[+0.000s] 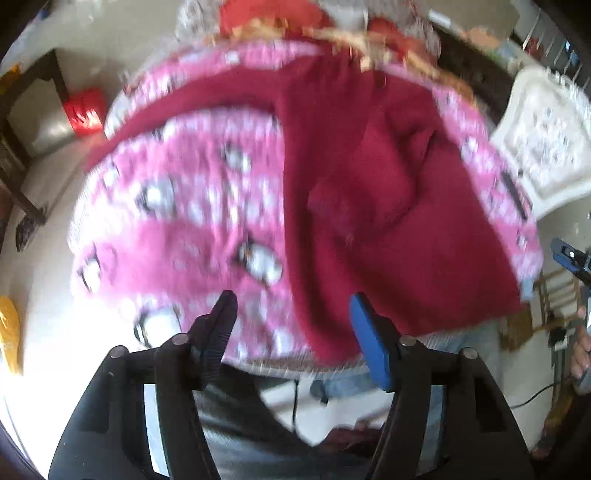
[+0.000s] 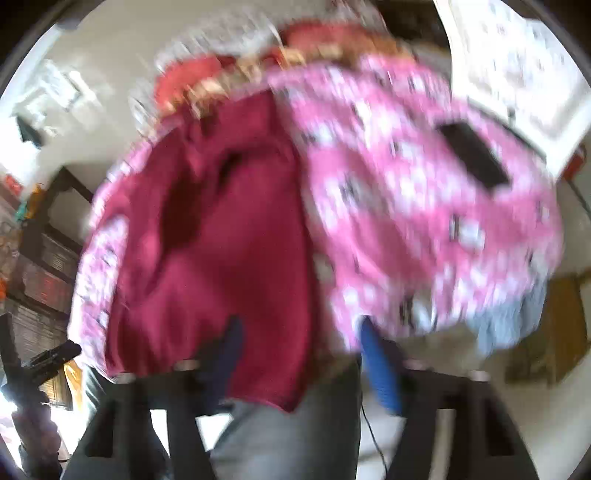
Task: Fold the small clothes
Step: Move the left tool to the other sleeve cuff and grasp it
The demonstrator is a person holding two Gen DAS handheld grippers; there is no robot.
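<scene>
A dark red garment [image 1: 388, 206] lies spread on a pink patterned cover [image 1: 192, 206] over a table, and its near hem hangs past the front edge. My left gripper [image 1: 291, 297] hovers open above that edge, its black finger over the pink cover and its blue one over the red cloth, nothing pinched. In the blurred right wrist view the same dark red garment [image 2: 221, 240] fills the left half. My right gripper [image 2: 301, 321] stands open above its near right side, holding nothing. Each gripper shows at the edge of the other's view: the right gripper [image 1: 570, 258], the left gripper [image 2: 55, 354].
A heap of red and orange clothes [image 1: 269, 14] sits at the table's far edge. A flat black object [image 2: 472, 155] lies on the pink cover [image 2: 424, 221] at right. A white chair [image 1: 543, 144] stands to the right, a red box [image 1: 83, 110] on the floor left. The person's grey trousers [image 2: 288, 435] are below.
</scene>
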